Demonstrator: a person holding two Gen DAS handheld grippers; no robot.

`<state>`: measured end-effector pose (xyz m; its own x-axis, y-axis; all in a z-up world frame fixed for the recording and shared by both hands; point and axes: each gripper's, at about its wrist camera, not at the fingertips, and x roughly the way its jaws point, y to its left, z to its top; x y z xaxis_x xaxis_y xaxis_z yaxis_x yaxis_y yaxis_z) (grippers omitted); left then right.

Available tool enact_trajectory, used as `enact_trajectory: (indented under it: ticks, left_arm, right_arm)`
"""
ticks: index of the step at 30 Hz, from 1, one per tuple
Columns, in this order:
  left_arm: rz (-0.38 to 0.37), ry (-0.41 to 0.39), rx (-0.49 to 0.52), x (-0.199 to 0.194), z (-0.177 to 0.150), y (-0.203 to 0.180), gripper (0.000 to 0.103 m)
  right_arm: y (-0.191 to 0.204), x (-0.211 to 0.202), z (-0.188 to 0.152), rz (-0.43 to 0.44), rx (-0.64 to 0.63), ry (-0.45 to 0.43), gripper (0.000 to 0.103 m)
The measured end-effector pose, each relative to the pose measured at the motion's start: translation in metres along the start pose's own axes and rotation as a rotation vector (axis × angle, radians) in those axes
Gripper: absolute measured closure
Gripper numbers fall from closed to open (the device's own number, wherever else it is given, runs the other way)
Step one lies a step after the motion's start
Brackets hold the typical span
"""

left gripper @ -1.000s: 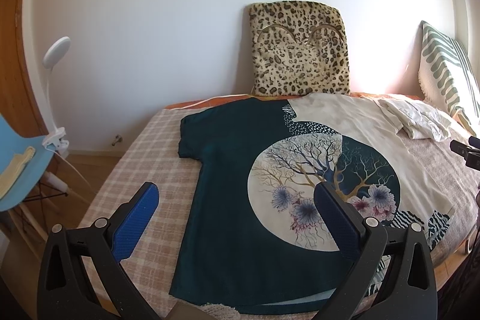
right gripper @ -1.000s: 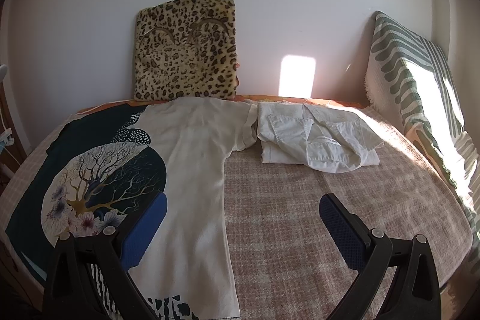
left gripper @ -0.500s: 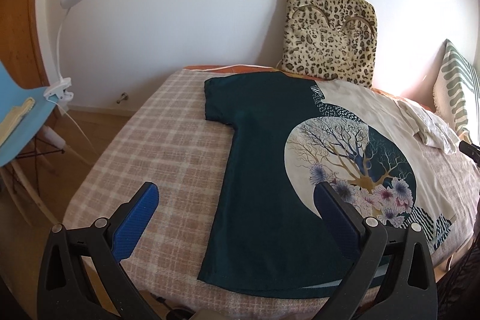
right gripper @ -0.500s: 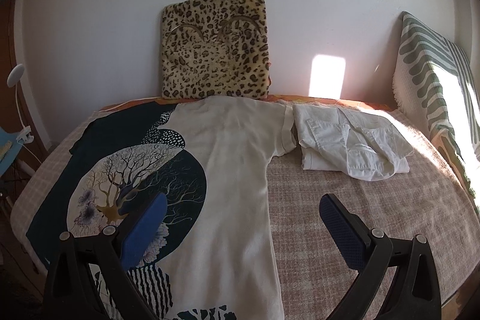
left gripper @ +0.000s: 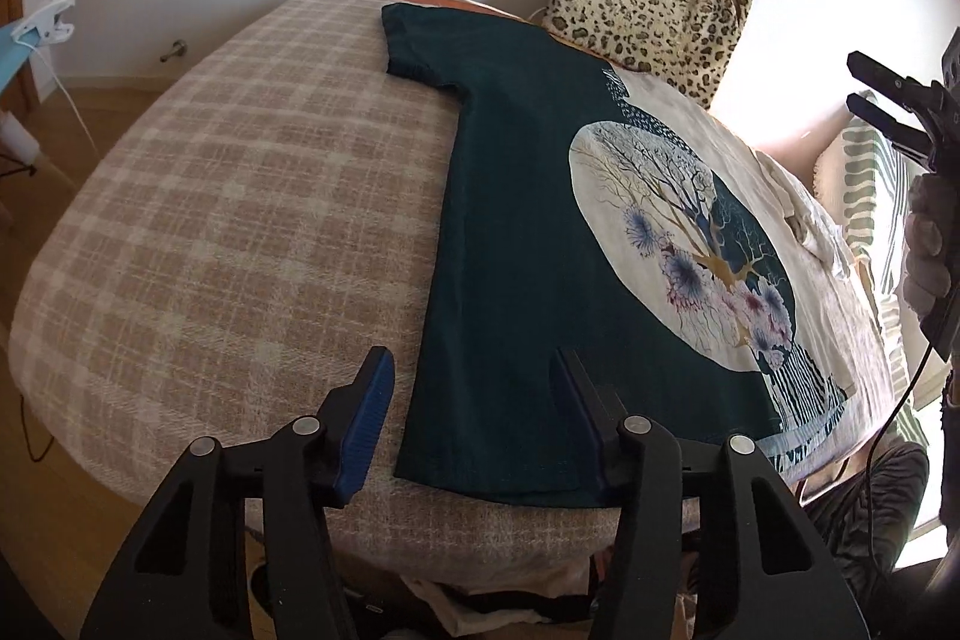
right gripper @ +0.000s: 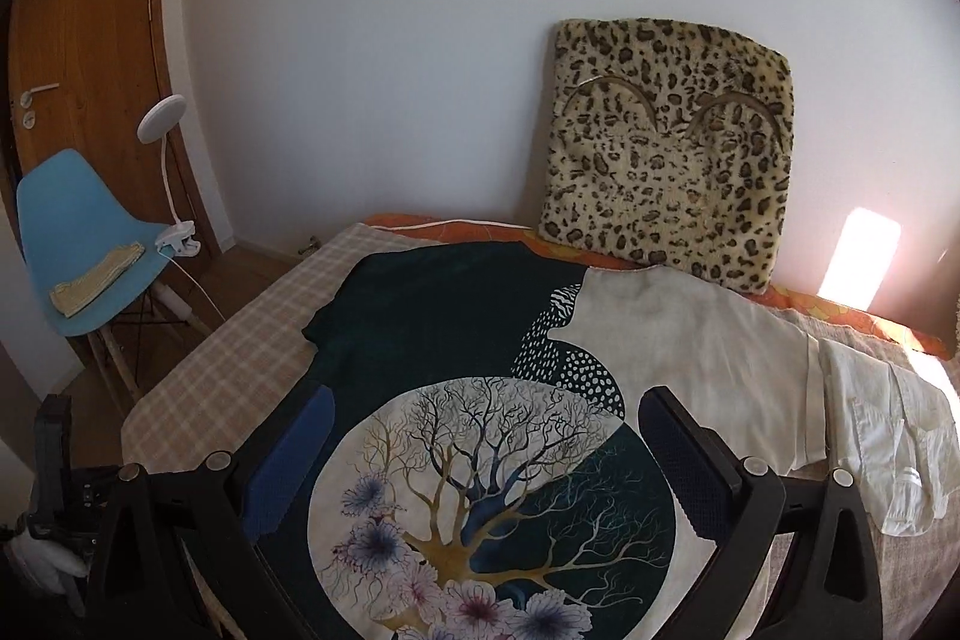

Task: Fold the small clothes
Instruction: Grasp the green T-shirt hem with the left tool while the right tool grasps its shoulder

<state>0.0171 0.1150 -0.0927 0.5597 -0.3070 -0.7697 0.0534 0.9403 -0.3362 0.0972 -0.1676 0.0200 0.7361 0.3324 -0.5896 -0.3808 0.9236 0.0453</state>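
A T-shirt (left gripper: 528,244), half dark green and half cream with a round tree-and-flowers print, lies flat on the checked bed cover (left gripper: 240,196); it also shows in the right wrist view (right gripper: 456,316). My left gripper (left gripper: 474,400) is open and empty, just above the shirt's lower left hem corner. My right gripper (right gripper: 486,436) is open and empty, hovering over the print in the middle of the shirt; it shows at the right edge of the left wrist view (left gripper: 882,112).
A leopard-print cushion (right gripper: 666,154) leans on the wall behind the shirt. A folded white garment (right gripper: 888,442) lies right of the shirt. A blue chair (right gripper: 78,250) with a clip lamp (right gripper: 162,184) stands left of the bed, by a wooden door (right gripper: 78,40).
Both grippers swung left. The left one dropped low to the shirt's lower left hem corner and its jaws narrowed. The right one moved from the bed's right side over the shirt's print.
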Motion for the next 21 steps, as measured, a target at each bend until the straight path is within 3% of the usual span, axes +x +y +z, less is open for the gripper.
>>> enact_trajectory:
  ticks: [6,10,12,21]
  left_arm:
    - [0.051,0.049,0.094,-0.001,0.012,-0.003,0.062]
    - [0.019,0.085,0.097,0.009,0.012,0.002,0.069]
    - [-0.002,0.088,0.098,0.014,0.009,0.003,0.074]
    - [-0.020,0.031,0.078,0.019,0.003,0.005,0.076]
  right_arm:
    - [0.034,0.060,0.047,0.125,0.003,0.084,0.000]
    - [0.053,0.102,0.073,0.184,0.040,0.135,0.000]
    - [0.063,0.125,0.084,0.197,0.049,0.159,0.001]
    - [0.119,0.235,0.116,0.218,-0.008,0.287,0.007]
